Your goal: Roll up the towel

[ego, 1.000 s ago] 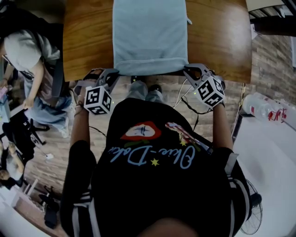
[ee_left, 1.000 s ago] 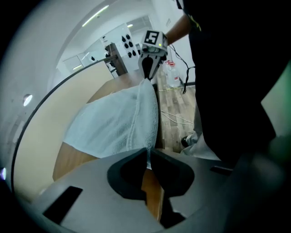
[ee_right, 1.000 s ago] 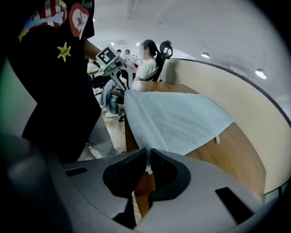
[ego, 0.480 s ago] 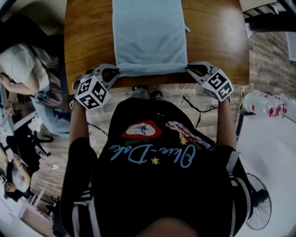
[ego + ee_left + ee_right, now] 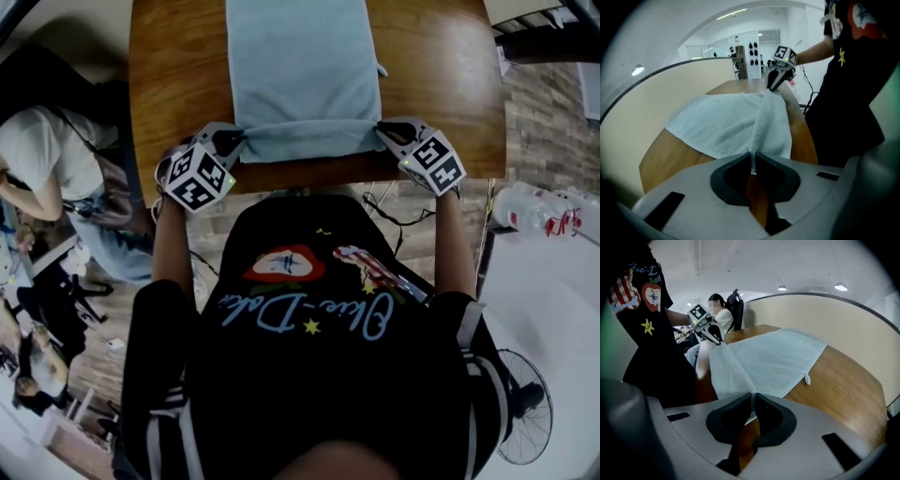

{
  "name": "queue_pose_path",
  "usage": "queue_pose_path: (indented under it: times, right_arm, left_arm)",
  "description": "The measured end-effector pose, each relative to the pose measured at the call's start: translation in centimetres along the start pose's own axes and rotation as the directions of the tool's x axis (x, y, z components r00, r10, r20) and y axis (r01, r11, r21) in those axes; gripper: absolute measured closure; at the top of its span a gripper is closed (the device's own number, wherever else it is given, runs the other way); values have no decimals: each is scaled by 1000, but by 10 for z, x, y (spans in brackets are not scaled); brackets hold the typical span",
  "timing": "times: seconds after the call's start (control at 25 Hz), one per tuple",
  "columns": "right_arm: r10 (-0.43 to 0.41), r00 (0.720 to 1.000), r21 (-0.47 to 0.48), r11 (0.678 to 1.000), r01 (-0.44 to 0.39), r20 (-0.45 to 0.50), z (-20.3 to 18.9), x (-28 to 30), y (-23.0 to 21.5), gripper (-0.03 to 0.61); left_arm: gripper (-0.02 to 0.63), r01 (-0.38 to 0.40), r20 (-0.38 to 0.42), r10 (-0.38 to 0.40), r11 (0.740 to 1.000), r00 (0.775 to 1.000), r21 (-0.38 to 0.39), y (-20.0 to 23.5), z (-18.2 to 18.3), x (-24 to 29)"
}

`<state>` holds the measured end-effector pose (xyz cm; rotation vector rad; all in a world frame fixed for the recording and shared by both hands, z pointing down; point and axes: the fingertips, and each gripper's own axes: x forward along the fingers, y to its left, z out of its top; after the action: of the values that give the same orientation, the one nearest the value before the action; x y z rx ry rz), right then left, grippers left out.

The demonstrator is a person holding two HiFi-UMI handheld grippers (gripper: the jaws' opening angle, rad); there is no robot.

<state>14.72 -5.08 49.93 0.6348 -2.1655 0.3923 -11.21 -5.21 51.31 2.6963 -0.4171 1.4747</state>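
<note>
Now the wooden tabletop [image 5: 178, 84] lies under the pale blue towel [image 5: 300, 66], which is spread flat along it except at its near edge, where it is pulled up into a low fold. At the towel's near left corner the left gripper [image 5: 230, 142] has its fingers [image 5: 733, 171] clamped on the cloth. The right gripper [image 5: 382, 134] pinches the near right corner likewise. A small loop [image 5: 382, 68] sticks out from the towel's right edge.
</note>
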Motion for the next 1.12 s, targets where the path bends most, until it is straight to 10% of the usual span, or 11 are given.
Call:
queue_pose_path:
  times: [0.68,0.96,1.12]
  right_arm:
    - [-80,991,-147,984,96,111,38,-30,-12,457]
    - [12,1000,-419,908,-14,-7,11,-19,43,450]
    - [6,995,-488,871,-53,-98,-11,-3,46,446]
  left_arm:
    - [390,-258,50,285,917,957,-304,25,-19,-49]
    - [391,-201,11,201,980,980,-4,-39,-6,-42]
    - [401,-134,-27,135,990,991,36,-63,-8,-12]
